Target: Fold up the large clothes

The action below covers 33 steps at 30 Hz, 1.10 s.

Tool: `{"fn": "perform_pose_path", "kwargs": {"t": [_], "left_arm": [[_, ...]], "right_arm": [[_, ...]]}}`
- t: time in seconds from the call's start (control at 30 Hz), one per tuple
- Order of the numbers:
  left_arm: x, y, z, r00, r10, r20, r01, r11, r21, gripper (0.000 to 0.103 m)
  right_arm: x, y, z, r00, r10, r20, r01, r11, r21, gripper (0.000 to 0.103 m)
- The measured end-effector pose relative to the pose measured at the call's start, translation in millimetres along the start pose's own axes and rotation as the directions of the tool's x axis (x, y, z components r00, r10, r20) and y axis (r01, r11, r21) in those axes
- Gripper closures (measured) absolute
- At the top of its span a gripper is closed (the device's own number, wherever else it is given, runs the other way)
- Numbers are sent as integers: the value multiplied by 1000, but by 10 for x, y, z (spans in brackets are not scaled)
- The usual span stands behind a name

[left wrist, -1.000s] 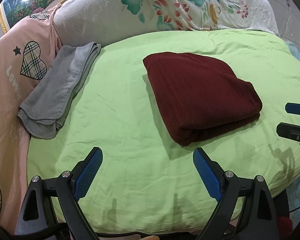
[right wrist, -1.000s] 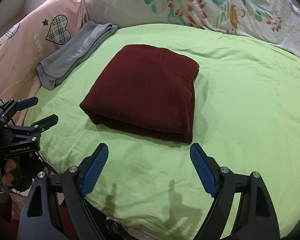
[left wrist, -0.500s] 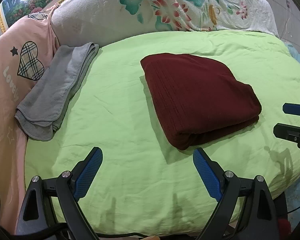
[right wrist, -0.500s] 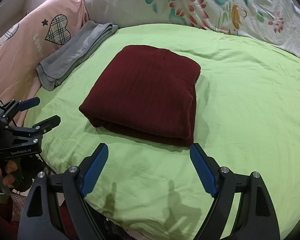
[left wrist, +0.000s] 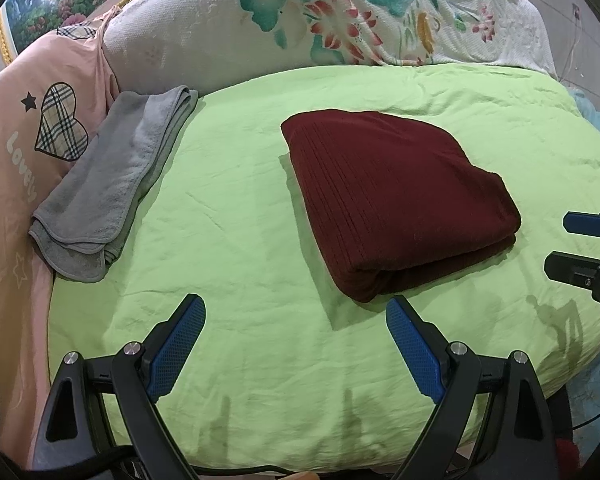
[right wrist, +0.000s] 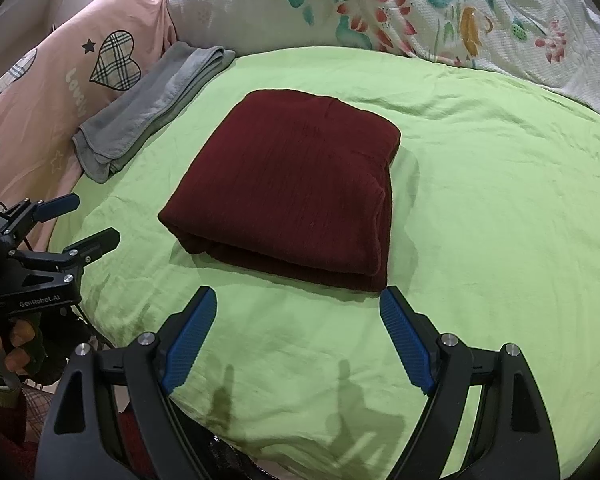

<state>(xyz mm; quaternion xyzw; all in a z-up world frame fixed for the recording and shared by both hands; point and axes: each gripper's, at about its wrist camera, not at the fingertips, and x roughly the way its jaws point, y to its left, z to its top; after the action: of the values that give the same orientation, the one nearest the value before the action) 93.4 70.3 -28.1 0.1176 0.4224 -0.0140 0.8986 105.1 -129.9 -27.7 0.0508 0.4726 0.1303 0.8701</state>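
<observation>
A dark red garment [left wrist: 396,200] [right wrist: 292,188] lies folded into a thick rectangle on the light green sheet [left wrist: 240,240] [right wrist: 500,200]. My left gripper [left wrist: 296,312] hangs open above the sheet, just short of the garment's near corner, with nothing between its blue pads. My right gripper [right wrist: 296,300] is also open and empty, held just in front of the garment's near folded edge. Each gripper shows at the side of the other's view: the right gripper [left wrist: 560,244] at the right edge, the left gripper [right wrist: 88,222] at the left edge with a gloved hand [right wrist: 12,344] below it.
A folded grey towel [left wrist: 112,184] [right wrist: 156,104] lies at the sheet's left rim. A pink cover with a plaid heart [left wrist: 60,120] rises on the left, a white floral quilt [left wrist: 340,20] [right wrist: 420,8] at the back. The sheet's near edge drops off below the grippers.
The view shifts slightly between frames; the garment and towel appear a little lower and nearer now. Both grippers stay open and nothing has been taken hold of.
</observation>
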Motion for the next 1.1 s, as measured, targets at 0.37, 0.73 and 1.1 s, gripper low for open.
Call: {"fn": "perform_pose_path", "kwargs": {"t": [0.37, 0.73, 1.1], "left_arm": [[-44, 8, -8, 1000, -2, 11, 2, 1000, -10, 11], [-87, -4, -13, 1000, 2, 22, -2, 1000, -11, 11], [-92, -8, -8, 1000, 8, 27, -8, 1000, -7, 11]], "right_arm": [[-19, 19, 18, 1000, 5, 5, -5, 1000, -7, 19], [-31, 42, 22, 1000, 10, 9, -10, 1000, -7, 19], [-42, 41, 35, 1000, 14, 15, -14, 1000, -12, 19]]}}
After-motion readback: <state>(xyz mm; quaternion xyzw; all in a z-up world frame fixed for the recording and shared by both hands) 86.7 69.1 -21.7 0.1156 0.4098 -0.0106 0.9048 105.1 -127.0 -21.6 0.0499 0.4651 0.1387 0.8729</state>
